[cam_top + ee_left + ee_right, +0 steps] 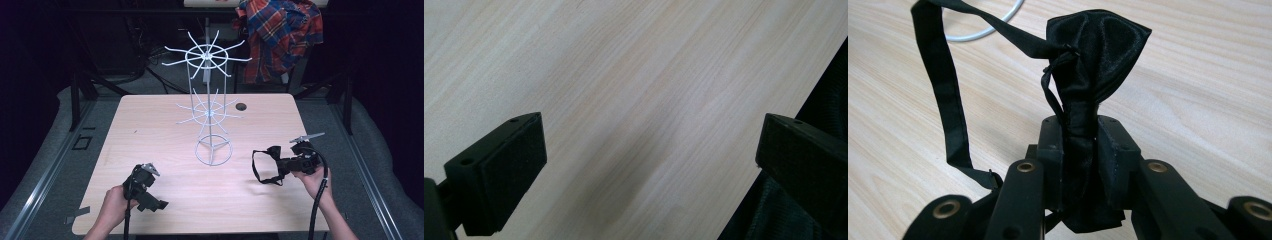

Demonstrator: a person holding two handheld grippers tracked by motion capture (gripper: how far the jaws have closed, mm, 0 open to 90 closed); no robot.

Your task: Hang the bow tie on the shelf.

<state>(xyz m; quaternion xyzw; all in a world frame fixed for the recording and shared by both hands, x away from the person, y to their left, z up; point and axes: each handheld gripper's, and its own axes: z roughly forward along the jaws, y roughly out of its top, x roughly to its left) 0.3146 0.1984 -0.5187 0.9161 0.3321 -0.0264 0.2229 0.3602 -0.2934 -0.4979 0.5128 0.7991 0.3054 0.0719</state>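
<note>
In the high view the room around the wooden table [150, 130] is dark, so little beyond its edges can be made out apart from a plaid shirt [280, 35] hanging at the upper right of the frame. Both forearms are cut off by the bottom edge. In the right gripper view the lower end of the black bow tie [1093, 75] is hidden between the jaws, and part of its strap [950, 100] passes behind the gripper's linkage at the lower left. The right gripper [286, 164], at the lower right of the high view, has its jaws pressed closed on the bow tie's folded cloth, the bow sticking up past the tips and the strap looping out to the left just over the tabletop. The left gripper [150, 192], at the lower left, has its jaws spread wide with nothing between them but bare wood. A white wire rack [210, 100] stands upright at the centre of the table, well apart from both grippers.
</note>
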